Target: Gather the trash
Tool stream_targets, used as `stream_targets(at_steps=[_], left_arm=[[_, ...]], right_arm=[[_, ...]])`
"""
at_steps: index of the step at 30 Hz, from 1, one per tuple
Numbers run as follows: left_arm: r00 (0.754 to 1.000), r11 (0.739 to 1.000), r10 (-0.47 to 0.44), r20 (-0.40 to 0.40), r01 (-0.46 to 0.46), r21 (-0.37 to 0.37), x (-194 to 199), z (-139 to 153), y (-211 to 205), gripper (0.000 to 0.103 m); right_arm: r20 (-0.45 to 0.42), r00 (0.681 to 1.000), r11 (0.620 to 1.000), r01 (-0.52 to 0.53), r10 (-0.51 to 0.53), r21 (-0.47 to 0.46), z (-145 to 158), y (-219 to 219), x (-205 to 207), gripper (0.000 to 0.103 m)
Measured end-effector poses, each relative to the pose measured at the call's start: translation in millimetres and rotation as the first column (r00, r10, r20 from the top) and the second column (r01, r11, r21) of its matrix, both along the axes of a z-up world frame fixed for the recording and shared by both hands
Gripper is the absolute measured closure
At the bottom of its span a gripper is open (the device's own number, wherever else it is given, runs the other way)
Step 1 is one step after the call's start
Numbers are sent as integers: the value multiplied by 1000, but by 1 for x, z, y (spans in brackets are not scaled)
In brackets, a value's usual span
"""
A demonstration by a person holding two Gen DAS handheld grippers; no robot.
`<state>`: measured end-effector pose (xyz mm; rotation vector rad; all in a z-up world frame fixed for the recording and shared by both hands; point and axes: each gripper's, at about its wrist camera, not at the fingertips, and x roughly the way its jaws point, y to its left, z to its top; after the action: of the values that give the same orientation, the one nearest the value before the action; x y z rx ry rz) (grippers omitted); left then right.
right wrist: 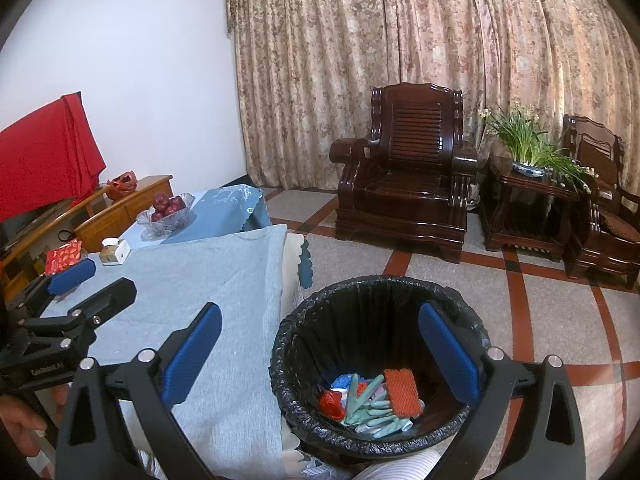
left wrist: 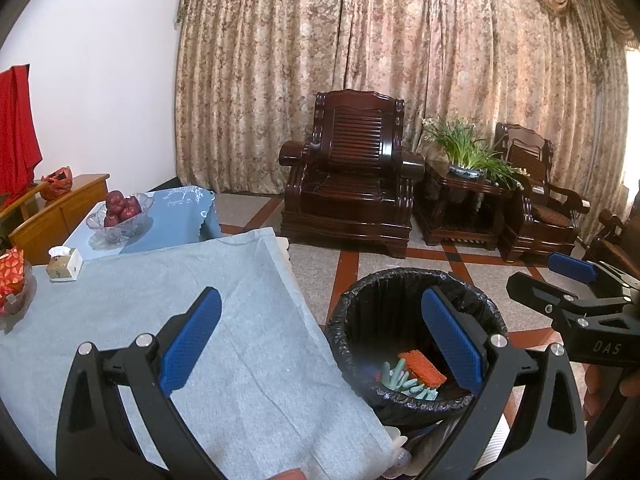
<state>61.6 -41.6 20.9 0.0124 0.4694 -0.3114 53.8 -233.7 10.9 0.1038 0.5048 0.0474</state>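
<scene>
A black-lined trash bin (left wrist: 416,276) (right wrist: 380,284) stands on the floor beside the table. Inside lie an orange foam net (left wrist: 422,368) (right wrist: 402,392), pale green gloves (left wrist: 404,382) (right wrist: 372,404), and red and blue scraps (right wrist: 332,400). My left gripper (left wrist: 320,340) is open and empty, straddling the table edge and the bin. My right gripper (right wrist: 320,356) is open and empty above the bin; it also shows at the right of the left wrist view (left wrist: 560,284). The left gripper shows at the left of the right wrist view (right wrist: 86,284).
The table carries a grey cloth (left wrist: 180,320) (right wrist: 200,292), a small white box (left wrist: 64,264) (right wrist: 114,254), a red packet (right wrist: 64,258) and a glass bowl of red apples (left wrist: 122,210) (right wrist: 168,208). Dark wooden armchairs (left wrist: 352,176) (right wrist: 408,184) and a potted plant (left wrist: 464,148) stand beyond.
</scene>
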Motion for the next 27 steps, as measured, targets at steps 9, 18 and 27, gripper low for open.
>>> stream_targets(at_steps=[9, 18, 27], left_arm=[[1000, 1000, 2, -3, -2, 1, 1, -1, 4, 6], [1000, 1000, 1, -4, -1, 1, 1, 0, 2, 6], [1000, 1000, 2, -5, -2, 2, 1, -1, 4, 6]], right_arm=[[-1, 1000, 1000, 0, 0, -1, 0, 0, 0, 6], [-2, 1000, 1000, -1, 1, 0, 1, -1, 0, 6], [-2, 1000, 1000, -1, 1, 0, 1, -1, 0, 6]])
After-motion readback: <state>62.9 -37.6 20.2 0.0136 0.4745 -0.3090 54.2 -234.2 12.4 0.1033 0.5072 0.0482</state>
